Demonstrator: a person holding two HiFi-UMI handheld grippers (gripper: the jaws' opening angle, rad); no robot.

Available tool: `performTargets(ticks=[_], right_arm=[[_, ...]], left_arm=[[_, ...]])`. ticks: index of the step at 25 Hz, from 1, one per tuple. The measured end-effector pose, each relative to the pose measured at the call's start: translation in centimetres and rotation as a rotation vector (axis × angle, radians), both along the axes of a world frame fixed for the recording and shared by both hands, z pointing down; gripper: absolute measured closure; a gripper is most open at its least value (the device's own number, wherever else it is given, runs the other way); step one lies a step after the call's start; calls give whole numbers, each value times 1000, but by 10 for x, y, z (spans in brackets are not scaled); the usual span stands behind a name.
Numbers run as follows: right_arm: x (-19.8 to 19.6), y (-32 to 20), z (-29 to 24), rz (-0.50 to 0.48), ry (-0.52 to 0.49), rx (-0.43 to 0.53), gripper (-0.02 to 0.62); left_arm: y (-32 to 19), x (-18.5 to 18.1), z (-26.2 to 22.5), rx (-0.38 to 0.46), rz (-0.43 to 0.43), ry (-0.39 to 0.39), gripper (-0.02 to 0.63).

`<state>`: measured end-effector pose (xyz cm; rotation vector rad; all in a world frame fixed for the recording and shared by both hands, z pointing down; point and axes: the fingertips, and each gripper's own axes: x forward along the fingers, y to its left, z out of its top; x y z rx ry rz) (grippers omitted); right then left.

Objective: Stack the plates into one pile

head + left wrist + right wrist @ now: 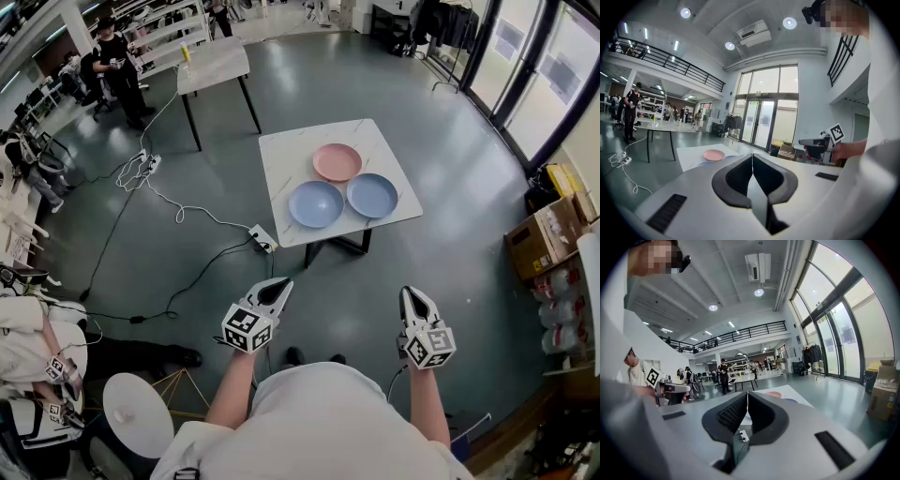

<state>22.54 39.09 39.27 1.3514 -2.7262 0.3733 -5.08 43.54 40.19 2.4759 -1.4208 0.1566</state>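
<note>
Three plates lie apart on a white marble table (281, 159) some way ahead: a pink plate (337, 162) at the back, a blue plate (316, 203) front left and another blue plate (372, 195) front right. My left gripper (279, 291) and right gripper (412, 298) hang over the floor well short of the table, both shut and empty. In the left gripper view the jaws (752, 155) meet, with the pink plate (714, 154) far beyond them. The right gripper (747, 393) is likewise closed, pointing toward the table.
A power strip (263, 238) with trailing cables lies on the floor by the table's near left corner. A second table (213, 64) stands farther back left. Cardboard boxes (544, 234) sit at the right wall. People are at the left, and a round white stool (138, 412) stands beside me.
</note>
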Motion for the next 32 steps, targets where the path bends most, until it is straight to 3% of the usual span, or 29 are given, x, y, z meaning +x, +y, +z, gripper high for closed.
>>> performTargets(ticks=[19,32], right_arm=[[-16,-1,5,41,-19,-37,568],[-59,4,12,57,-13,-61,568]], left_arm=[[2,-13,15,-38,21,20,592],[10,-51,18,-48,41,41,592]])
